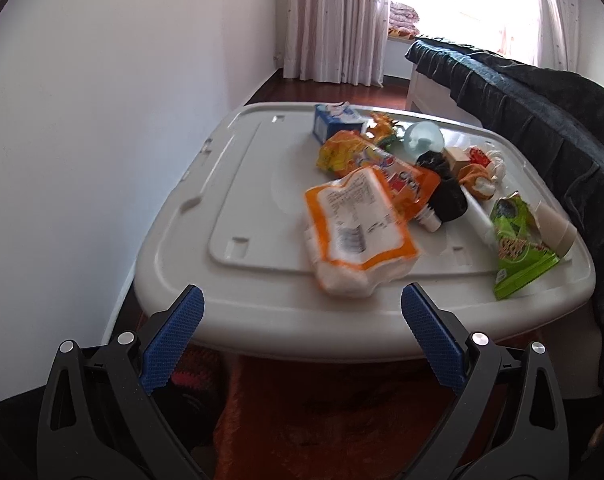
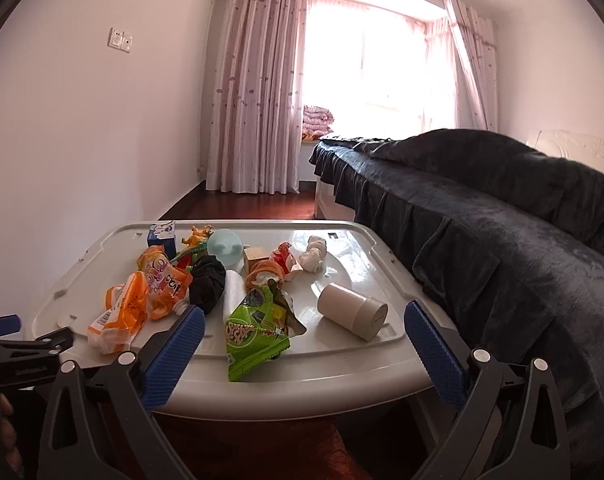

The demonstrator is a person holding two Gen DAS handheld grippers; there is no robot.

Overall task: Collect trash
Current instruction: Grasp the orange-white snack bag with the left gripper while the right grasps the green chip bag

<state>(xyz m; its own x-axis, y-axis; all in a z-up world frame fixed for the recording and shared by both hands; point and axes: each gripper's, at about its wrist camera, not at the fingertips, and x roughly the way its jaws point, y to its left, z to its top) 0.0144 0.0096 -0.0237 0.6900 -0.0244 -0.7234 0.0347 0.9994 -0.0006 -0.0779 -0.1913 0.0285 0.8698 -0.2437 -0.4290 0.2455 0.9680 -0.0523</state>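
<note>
Currently, in the left wrist view, the left gripper [image 1: 302, 304] has its 2 blue-padded fingers [image 1: 174, 344] spread wide, holding and touching nothing. It hovers just short of the near edge of the white lid [image 1: 238, 184], which serves as the work surface. Trash lies on the lid's right half. An orange pack [image 1: 357, 232], blurred, sits nearest the gripper. Behind it lies an orange pouch [image 1: 365, 160], its white cap pointing toward the near edge. A blue carton [image 1: 333, 120] stands at the far side. A green bag [image 1: 517, 248] lies at the right edge, touching a beige cup [image 1: 553, 224] that lies on its side. A black cloth [image 1: 445, 188] partly hides the items behind it; a pale ball [image 1: 423, 140] shows above it.

In the right wrist view, the right gripper [image 2: 303, 328] is likewise wide open and empty, poised above the lid's [image 2: 357, 364] near edge. The green bag [image 2: 258, 332] lies between the 2 fingers [image 2: 178, 356], untouched. The cup [image 2: 351, 314] lies just right of it, its open or closed end hard to judge. The pack [image 2: 120, 318], pouch [image 2: 164, 280], cloth [image 2: 208, 282] and carton [image 2: 162, 236] sit to the left. A white wad [image 2: 313, 254] lies farther back. The left gripper [image 2: 22, 344] is cut off at the left border.
</note>
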